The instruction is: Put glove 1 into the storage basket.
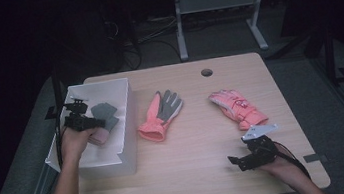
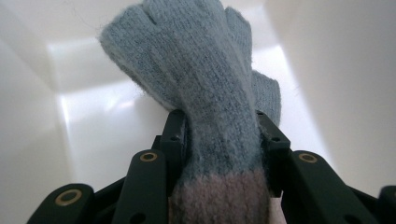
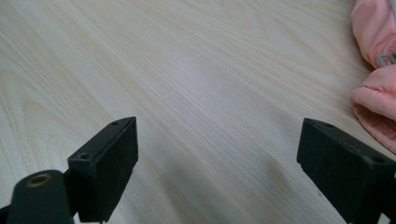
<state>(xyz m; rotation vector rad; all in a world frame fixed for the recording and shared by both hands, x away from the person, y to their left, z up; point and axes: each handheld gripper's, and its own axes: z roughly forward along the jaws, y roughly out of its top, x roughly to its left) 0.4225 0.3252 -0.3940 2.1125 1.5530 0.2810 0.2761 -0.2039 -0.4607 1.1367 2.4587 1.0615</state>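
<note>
No readable text anywhere

We find no word, number, brand or sign that we can read: the pink ski glove (image 1: 238,108) carries a small darker mark on its back (too blurred for us to tell whether it is lettering), and the grey knit glove (image 2: 205,93) and white bin (image 1: 125,118) show us plain surfaces.

Overhead light falls on the table (image 1: 195,174) while the surrounding room sinks into near-black. Glare washes out the white bin (image 2: 93,107) walls. The near black jaws blur softly.
</note>
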